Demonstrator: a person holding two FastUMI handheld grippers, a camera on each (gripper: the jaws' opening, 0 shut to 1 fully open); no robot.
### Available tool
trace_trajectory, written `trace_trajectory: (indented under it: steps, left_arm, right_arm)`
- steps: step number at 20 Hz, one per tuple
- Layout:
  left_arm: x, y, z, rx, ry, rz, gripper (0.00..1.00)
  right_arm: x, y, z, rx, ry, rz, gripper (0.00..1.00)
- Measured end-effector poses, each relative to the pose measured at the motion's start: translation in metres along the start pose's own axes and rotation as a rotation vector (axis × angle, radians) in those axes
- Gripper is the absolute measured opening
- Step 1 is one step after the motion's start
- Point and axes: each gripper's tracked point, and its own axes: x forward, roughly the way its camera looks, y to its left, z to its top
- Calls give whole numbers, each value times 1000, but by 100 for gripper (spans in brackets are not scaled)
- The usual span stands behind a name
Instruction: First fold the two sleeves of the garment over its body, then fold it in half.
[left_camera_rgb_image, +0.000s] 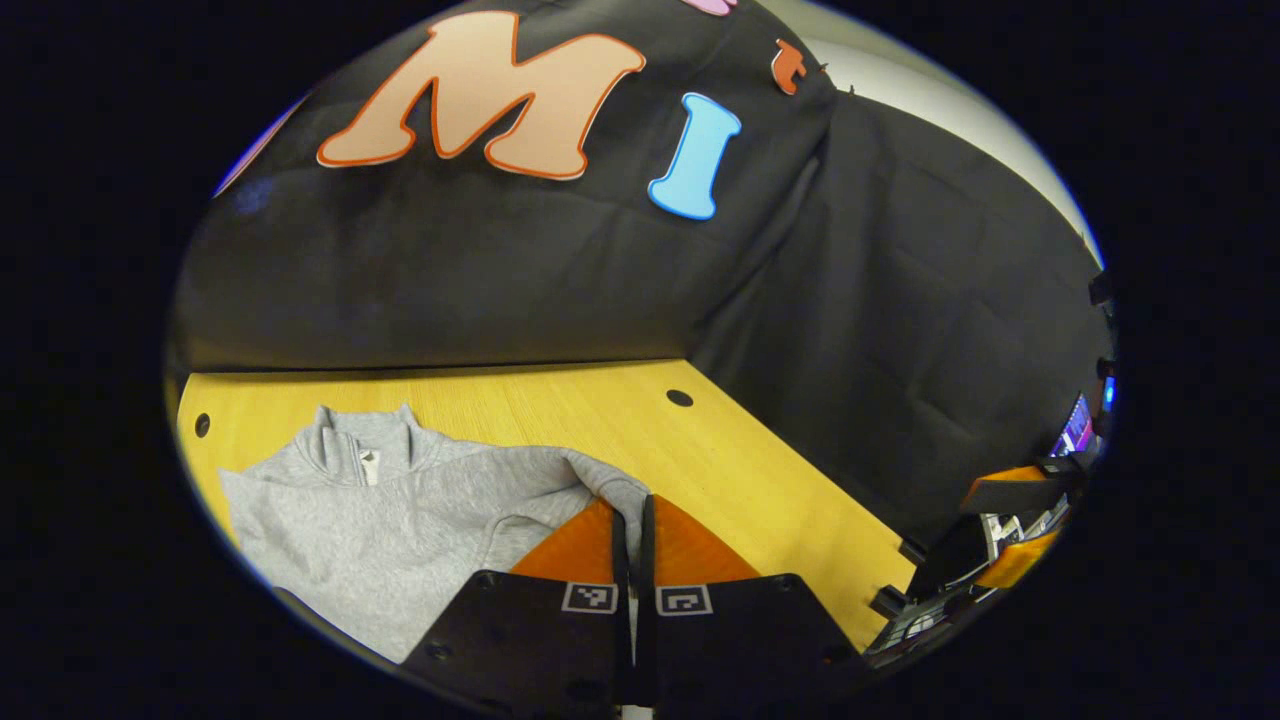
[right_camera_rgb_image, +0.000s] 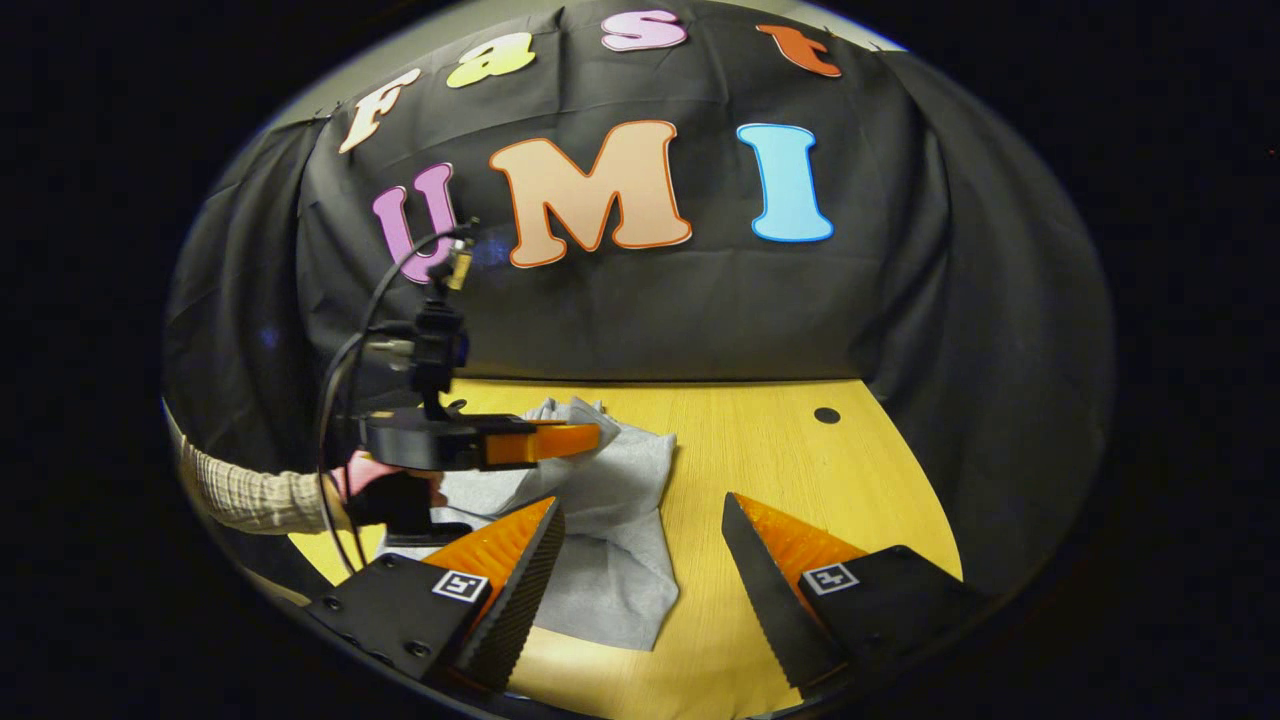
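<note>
Yellow wooden table (left_camera_rgb_image: 560, 400) backed by black cloth on the far side and one flank; I count two dark round holes in the tabletop in the left gripper view, one near the far corner (left_camera_rgb_image: 679, 398) and one at the far left edge (left_camera_rgb_image: 202, 424), and one hole (right_camera_rgb_image: 826, 414) in the right gripper view. One garment: a grey sweatshirt (left_camera_rgb_image: 400, 520) with a stand-up collar (left_camera_rgb_image: 360, 450), lying flat on the table. Your left gripper (left_camera_rgb_image: 633, 520) has its two orange fingers pressed together with a fold of grey fabric, looks like a sleeve end (left_camera_rgb_image: 615, 490), pinched between them, so the jaws are clamped on the sweatshirt. From the right gripper view you see the same left gripper (right_camera_rgb_image: 560, 437) side-on, above the sweatshirt (right_camera_rgb_image: 610, 540), with your hand (right_camera_rgb_image: 385, 490) on its handle, a knit sleeve (right_camera_rgb_image: 245, 492) behind it and a black cable (right_camera_rgb_image: 345, 400) looping off the top. Your right gripper (right_camera_rgb_image: 640, 560) has both serrated fingers wide apart, nothing between them but table and cloth; its left finger (right_camera_rgb_image: 510, 570) sits over the sweatshirt's near edge, its right finger (right_camera_rgb_image: 780, 570) over bare wood. Can't tell if either touches the fabric. The right gripper also shows at the right edge of the left gripper view (left_camera_rgb_image: 1010, 540), well apart from the garment.
</note>
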Motion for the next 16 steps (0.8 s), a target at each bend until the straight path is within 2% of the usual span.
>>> trace_trajectory:
  steps: [1, 5, 7, 8, 9, 11, 12, 14, 16]
  left_arm:
    - [11, 5, -4, -7, 6, 21, 0]
    - [42, 17, -18, 0, 35, 89, 0]
    - [46, 11, -24, -6, 63, 44, 2]
    - [48, 8, -27, -16, 68, 9, 27]
    - [41, 7, -24, -29, 58, 5, 51]
    - [24, 28, -14, -18, 18, 76, 99]
    - [11, 37, -9, -4, -3, 100, 95]
    - [-15, 49, -3, 17, -24, 113, 97]
    - [-48, 69, 1, 46, -38, 150, 95]
  right_arm:
    - [3, -3, -2, 3, 5, -12, 98]
    - [14, -4, -10, 44, 16, -31, 94]
    - [18, 2, -15, 55, 21, -28, 98]
    - [21, 3, -17, 51, 24, -28, 98]
    - [23, 6, -22, 46, 29, -24, 98]
    - [23, 11, -29, 41, 36, -15, 98]
    - [24, 12, -35, 43, 43, -12, 98]
    - [25, 16, -46, 47, 60, -5, 94]
    - [27, 19, -60, 33, 83, -3, 98]
